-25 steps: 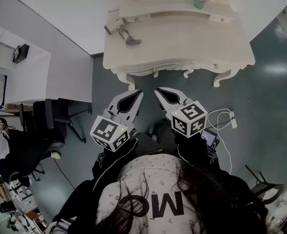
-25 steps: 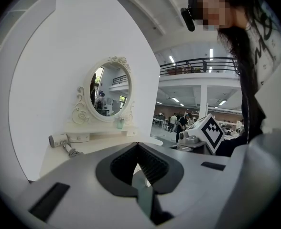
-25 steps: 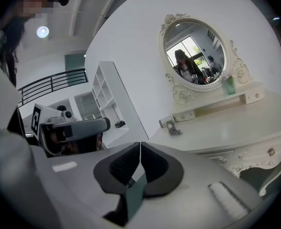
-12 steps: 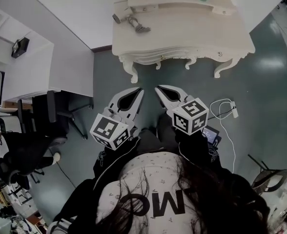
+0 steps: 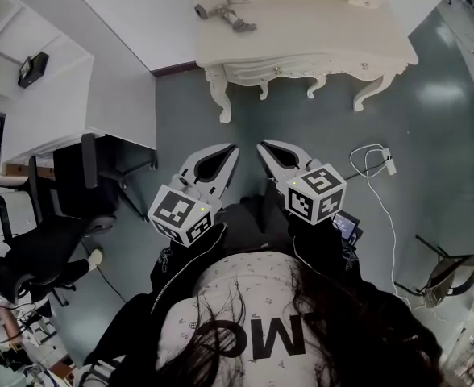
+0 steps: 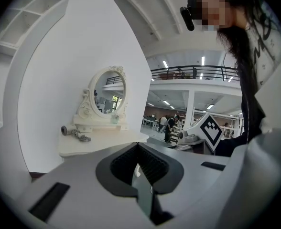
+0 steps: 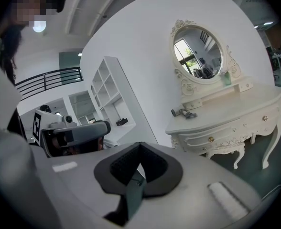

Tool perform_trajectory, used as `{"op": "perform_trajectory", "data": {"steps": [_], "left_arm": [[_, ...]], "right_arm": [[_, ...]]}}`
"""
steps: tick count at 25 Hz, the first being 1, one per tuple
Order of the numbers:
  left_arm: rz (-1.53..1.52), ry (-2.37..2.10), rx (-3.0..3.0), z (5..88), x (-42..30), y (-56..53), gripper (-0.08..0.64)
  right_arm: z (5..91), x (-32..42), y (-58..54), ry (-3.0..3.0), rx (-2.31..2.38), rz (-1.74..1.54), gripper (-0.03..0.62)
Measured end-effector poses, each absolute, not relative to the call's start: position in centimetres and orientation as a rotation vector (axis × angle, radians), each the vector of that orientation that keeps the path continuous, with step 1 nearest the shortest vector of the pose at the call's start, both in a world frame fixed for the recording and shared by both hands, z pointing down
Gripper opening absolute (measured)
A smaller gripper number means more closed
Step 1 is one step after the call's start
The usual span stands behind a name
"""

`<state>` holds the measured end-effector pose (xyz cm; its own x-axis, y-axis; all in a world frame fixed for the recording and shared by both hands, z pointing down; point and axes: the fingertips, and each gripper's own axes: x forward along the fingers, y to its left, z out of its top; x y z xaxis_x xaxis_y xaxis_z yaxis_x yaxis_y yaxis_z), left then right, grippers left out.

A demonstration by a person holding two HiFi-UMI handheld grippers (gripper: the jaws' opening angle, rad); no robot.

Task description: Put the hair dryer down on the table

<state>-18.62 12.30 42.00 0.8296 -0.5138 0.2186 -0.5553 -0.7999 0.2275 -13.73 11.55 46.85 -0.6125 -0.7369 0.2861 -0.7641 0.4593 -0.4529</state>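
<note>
Dryer (image 5: 221,12) lies on table (image 5: 326,43), so we hold left gripper (image 5: 227,150) and right gripper (image 5: 264,148) closed, empty, well away: task looks done.

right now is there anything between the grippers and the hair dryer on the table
Nothing visible. The hair dryer lies near the left end of the white table in the head view. Only bare floor separates the table's front from the left gripper and right gripper, both shut and empty.
</note>
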Motion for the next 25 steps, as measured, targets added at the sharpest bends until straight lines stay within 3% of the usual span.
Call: {"op": "perform_trajectory", "data": {"steps": [25], "left_arm": [[0.175,-0.784,2.769,41.2,-20.6,16.0,-0.005]], "right_arm": [[46.5,-17.1,16.2,-2.632,1.278,0.799,0.009]]}}
